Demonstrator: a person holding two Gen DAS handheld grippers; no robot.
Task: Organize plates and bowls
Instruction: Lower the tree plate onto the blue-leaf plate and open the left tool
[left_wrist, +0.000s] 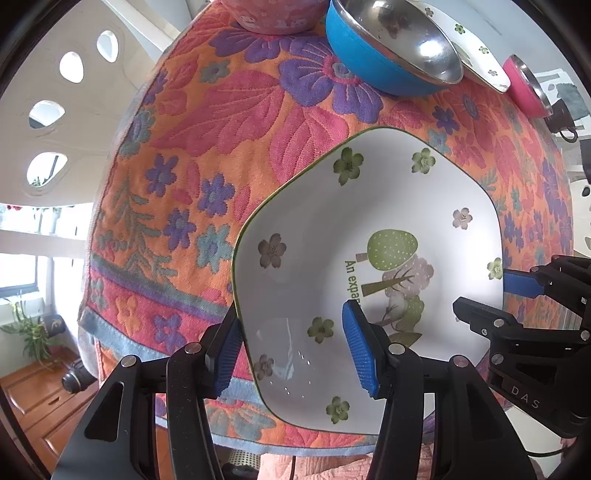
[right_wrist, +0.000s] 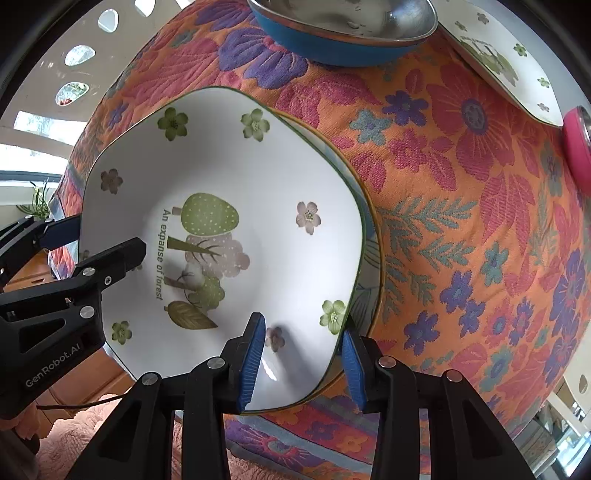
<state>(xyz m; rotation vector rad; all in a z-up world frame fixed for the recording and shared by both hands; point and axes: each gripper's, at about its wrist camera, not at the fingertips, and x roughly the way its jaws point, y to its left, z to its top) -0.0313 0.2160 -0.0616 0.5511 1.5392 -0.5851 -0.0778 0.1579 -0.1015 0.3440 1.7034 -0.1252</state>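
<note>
Plate, white with green flowers and a tree print, lies near the front edge of a table covered by an orange floral cloth. Left gripper is spread, its fingers straddling the plate's left rim. Right gripper is likewise spread astride the right rim. A blue steel-lined bowl, a second flowered plate and a pink bowl stand at the far side. The left view alone shows a wooden cabinet and potted plant; the right view alone reveals another plate rim beneath the near plate.
</note>
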